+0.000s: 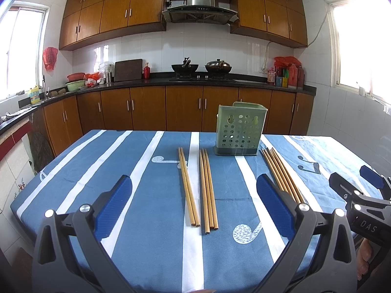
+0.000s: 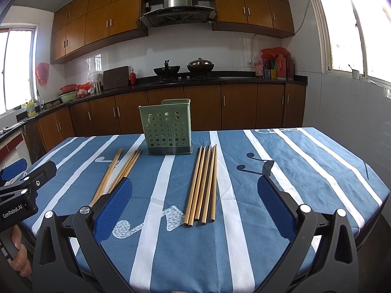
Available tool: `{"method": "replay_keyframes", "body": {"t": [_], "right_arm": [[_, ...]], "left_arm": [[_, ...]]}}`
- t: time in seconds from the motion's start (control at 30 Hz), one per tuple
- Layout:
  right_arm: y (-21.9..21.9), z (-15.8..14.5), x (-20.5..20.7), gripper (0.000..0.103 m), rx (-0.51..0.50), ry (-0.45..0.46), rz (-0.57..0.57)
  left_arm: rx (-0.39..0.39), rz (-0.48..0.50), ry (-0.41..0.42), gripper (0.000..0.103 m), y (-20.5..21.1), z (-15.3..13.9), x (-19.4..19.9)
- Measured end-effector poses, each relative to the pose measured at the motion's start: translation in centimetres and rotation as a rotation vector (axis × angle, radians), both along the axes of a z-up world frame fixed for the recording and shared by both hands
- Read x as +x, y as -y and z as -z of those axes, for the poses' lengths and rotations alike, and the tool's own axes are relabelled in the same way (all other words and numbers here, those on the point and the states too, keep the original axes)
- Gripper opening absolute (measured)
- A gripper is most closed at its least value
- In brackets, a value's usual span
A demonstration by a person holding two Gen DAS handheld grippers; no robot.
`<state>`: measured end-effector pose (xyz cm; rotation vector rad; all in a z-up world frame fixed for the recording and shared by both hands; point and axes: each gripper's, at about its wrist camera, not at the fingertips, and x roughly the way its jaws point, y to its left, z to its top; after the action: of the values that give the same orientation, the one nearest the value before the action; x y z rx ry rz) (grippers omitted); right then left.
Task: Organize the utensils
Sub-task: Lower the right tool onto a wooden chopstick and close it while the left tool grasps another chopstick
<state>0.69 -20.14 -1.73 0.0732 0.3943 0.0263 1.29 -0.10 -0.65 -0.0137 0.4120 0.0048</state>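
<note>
Both tongs, left (image 1: 194,202) and right (image 2: 195,201), spread wide, empty, above near desk edge; wooden chopsticks (image 2: 202,185) unsorted before perforated green plastic holder (image 2: 166,127), awaiting pickup.

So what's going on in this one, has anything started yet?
Not yet. A person holds the left tool and right tool open above the table, gripping nothing. Three groups of wooden chopsticks lie on the blue striped cloth in front of an empty-looking green perforated holder.
</note>
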Motion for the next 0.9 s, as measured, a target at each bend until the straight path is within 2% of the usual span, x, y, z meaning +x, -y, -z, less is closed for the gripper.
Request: {"method": "replay_keyframes", "body": {"t": [0.1, 0.27, 0.33, 0.4, 0.43, 0.5, 0.57, 0.63, 0.77, 0.83, 0.9], "right_arm": [[0.6, 0.4, 0.6, 0.101, 0.02, -0.028, 0.004], [3.0, 1.7, 4.1, 0.101, 0.057, -0.163, 0.088], [3.9, 2.2, 5.8, 0.092, 0.059, -0.224, 0.127], [4.6, 2.9, 7.6, 0.072, 0.071, -0.293, 0.135], [4.9, 3.4, 8.7, 0.067, 0.081, -0.34, 0.136], [5.5, 4.6, 10.4, 0.049, 0.116, -0.408, 0.119], [5.7, 5.7, 11.7, 0.039, 0.146, -0.457, 0.099], [5.3, 6.3, 12.5, 0.034, 0.146, -0.485, 0.081], [4.6, 7.0, 13.7, 0.026, 0.141, -0.511, 0.04], [4.4, 7.3, 14.0, 0.026, 0.127, -0.529, 0.032], [4.0, 7.9, 14.1, 0.019, 0.117, -0.548, 0.025]], "left_arm": [[-0.006, -0.022, -0.075, 0.099, -0.5, 0.9, 1.6], [-0.034, -0.096, -0.235, 0.099, -2.9, 2.8, 4.7], [-0.057, -0.127, -0.292, 0.099, -4.4, 3.5, 6.0], [-0.073, -0.149, -0.322, 0.099, -5.7, 4.0, 6.9], [-0.079, -0.155, -0.333, 0.099, -6.2, 4.1, 7.2], [-0.086, -0.164, -0.362, 0.099, -7.3, 4.3, 8.1], [-0.086, -0.162, -0.38, 0.099, -7.9, 4.6, 8.7], [-0.085, -0.155, -0.393, 0.098, -8.0, 4.9, 9.3], [-0.092, -0.126, -0.418, 0.083, -8.0, 5.5, 10.5], [-0.099, -0.103, -0.433, 0.077, -7.6, 5.9, 11.1], [-0.102, -0.077, -0.445, 0.067, -7.1, 6.2, 11.8]]}}
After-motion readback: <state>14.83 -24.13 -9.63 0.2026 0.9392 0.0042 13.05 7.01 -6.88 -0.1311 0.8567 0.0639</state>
